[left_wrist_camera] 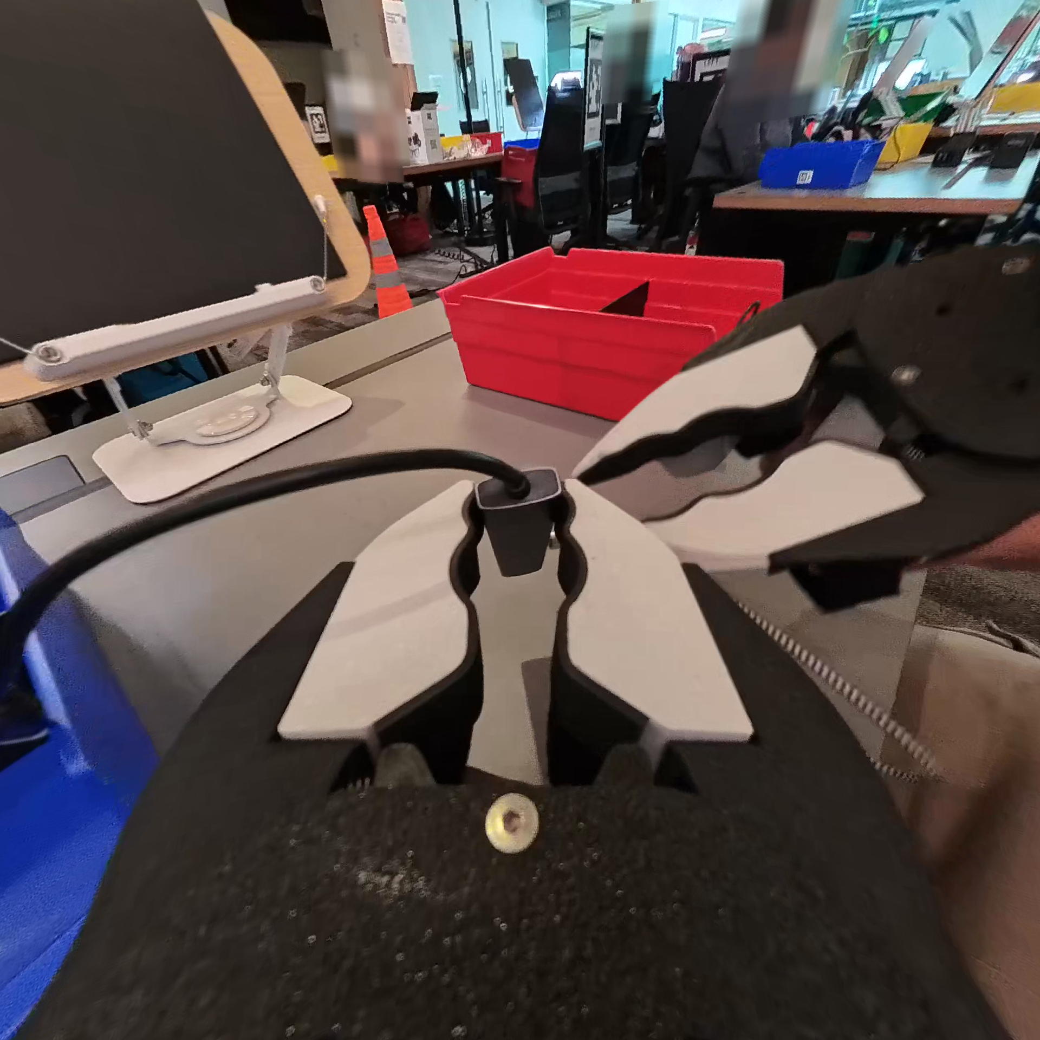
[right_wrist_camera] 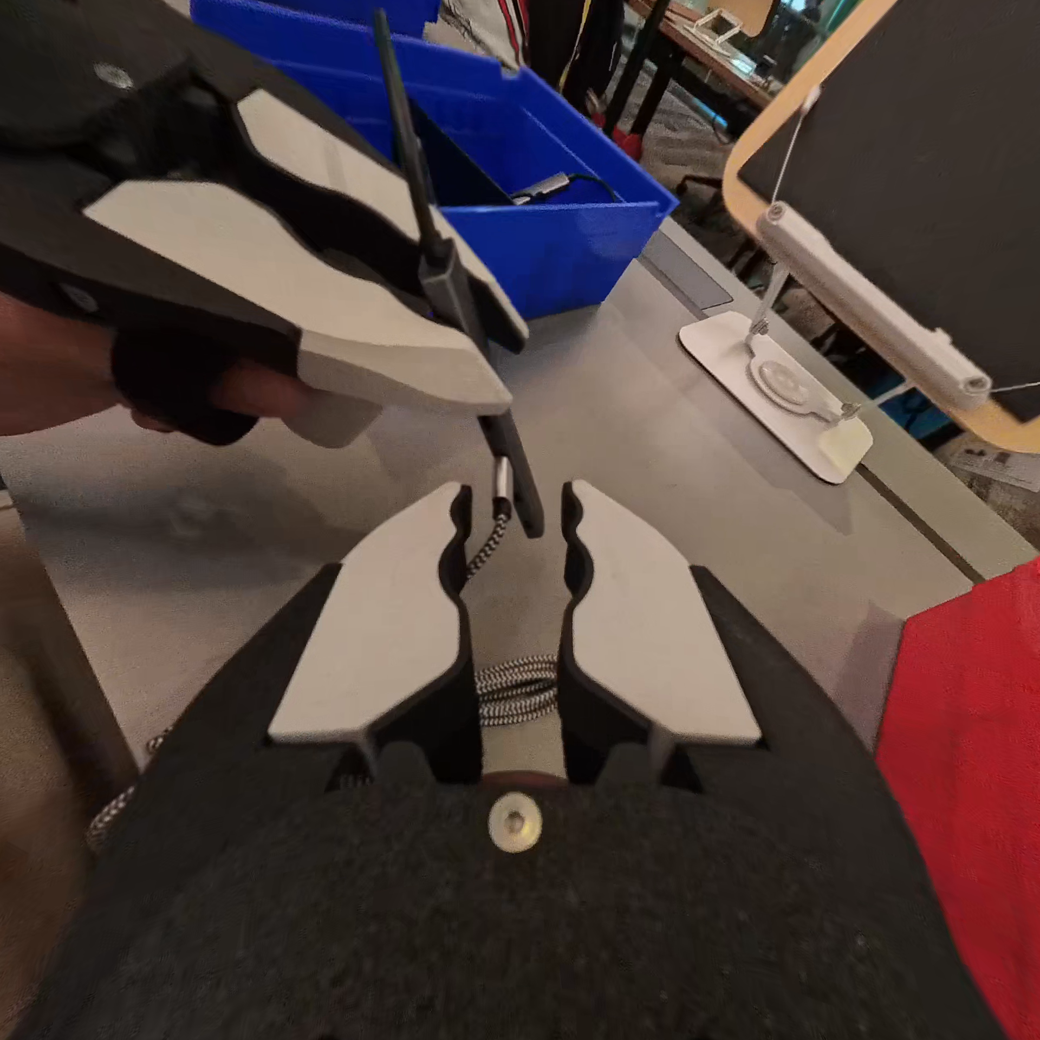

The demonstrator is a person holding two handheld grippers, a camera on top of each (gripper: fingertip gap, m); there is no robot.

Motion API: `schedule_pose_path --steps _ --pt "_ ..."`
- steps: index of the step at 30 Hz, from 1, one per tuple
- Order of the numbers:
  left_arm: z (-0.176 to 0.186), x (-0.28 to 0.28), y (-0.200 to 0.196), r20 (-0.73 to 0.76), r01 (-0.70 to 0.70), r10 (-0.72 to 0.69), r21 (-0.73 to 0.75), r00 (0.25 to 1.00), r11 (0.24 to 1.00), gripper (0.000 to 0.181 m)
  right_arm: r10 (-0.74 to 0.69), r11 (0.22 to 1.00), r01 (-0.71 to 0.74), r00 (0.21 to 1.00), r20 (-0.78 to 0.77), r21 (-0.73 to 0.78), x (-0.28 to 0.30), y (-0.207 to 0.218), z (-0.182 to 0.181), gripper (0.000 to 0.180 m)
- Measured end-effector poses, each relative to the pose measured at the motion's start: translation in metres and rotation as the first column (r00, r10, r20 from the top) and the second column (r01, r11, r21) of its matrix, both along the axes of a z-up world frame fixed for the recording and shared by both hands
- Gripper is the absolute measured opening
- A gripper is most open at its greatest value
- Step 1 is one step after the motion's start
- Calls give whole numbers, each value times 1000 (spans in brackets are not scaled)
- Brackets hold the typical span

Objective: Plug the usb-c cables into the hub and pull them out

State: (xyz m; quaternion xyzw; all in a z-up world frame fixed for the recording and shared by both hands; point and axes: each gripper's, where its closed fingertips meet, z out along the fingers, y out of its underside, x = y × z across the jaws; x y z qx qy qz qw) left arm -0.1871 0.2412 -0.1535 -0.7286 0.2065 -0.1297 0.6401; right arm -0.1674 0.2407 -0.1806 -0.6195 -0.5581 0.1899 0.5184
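Note:
My left gripper (left_wrist_camera: 518, 495) is shut on a dark grey usb-c hub (left_wrist_camera: 518, 540), whose black lead (left_wrist_camera: 225, 495) curves off to the left. In the right wrist view the left gripper (right_wrist_camera: 506, 366) holds the hub (right_wrist_camera: 450, 287) upright, its lower end pointing down. A silver usb-c plug (right_wrist_camera: 501, 475) on a black-and-white braided cable (right_wrist_camera: 484, 551) sits against the hub's lower side; I cannot tell how deep it is seated. My right gripper (right_wrist_camera: 515, 501) is open, its jaws on either side of the plug and hub end without touching. It also shows in the left wrist view (left_wrist_camera: 619, 501).
A red bin (left_wrist_camera: 591, 360) stands behind on the grey table (left_wrist_camera: 253, 563). A blue bin (right_wrist_camera: 534, 253) holding another small adapter (right_wrist_camera: 540, 188) is on the left. A white stand (left_wrist_camera: 225, 433) carries a dark board. Braided cable loops (right_wrist_camera: 518, 692) lie under my right gripper. My left and right fingertips are right by each other.

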Motion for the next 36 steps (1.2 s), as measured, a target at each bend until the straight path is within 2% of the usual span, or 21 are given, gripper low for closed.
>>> schedule_pose_path --steps 2,5,9,14,16,18,20,24,31,33,36 --pt "-3 3 1 -14 -13 13 -20 1000 1000 23 -18 1000 18 1000 -1 14 -5 2 -7 29" --pt "-5 3 2 5 -28 28 -50 1000 998 23 -5 1000 5 1000 -7 10 -8 2 -14 8" --pt "-11 2 5 58 -28 34 -102 998 994 23 25 1000 -25 1000 -9 4 -10 -2 -22 6" --pt "-9 5 5 101 7 1 -82 995 997 23 16 999 -16 1000 -10 36 -6 -3 -19 5" --pt "-12 7 5 97 43 -34 -91 995 995 24 30 999 -29 999 -24 25 -5 -4 -18 5" --pt "-29 11 7 72 65 -53 -165 996 984 31 49 999 -48 998 -51 17 -4 -8 -14 5" --pt "-28 14 6 99 77 -61 -164 993 984 23 60 998 -60 997 -48 11 -4 -9 -14 5" --pt "-27 15 6 34 53 -48 -165 998 985 23 50 998 -48 997 -55 40 -2 -8 -12 5" --pt "-33 12 7 68 44 -30 -201 997 979 23 6 996 -8 1000 19 89 -5 -8 -19 6" --pt "-38 10 8 13 12 -10 -214 1000 977 23 -13 998 9 998 57 60 -4 -6 -23 6" --pt "-36 10 9 -145 -38 13 -173 989 984 24 -47 998 45 998 48 42 1 -4 -20 6"
